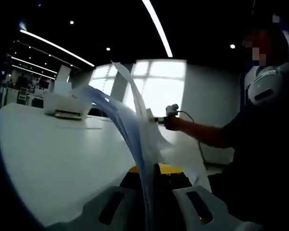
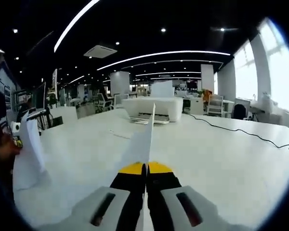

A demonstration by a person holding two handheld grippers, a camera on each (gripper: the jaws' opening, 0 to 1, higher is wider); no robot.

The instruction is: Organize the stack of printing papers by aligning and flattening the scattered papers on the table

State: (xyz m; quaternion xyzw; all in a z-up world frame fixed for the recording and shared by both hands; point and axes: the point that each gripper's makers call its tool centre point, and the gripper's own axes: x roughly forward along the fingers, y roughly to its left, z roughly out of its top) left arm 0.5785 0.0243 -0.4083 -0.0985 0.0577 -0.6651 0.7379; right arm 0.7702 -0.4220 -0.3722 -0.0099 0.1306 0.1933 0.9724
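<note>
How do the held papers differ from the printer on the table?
The held papers are thin, curved and lifted off the table; the printer is boxy and rests on it. The left gripper clamps the papers; nothing grips the printer. Both are white.

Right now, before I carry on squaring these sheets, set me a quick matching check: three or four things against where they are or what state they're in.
Things:
1. paper stack
2. printer
3. black cable
4. right gripper

States:
a. trails across the table
b. shut on a sheet edge
c. lifted and bowed between both grippers
d. sits at the table's far end

Pairs: 1-c, 2-d, 3-a, 4-b
</note>
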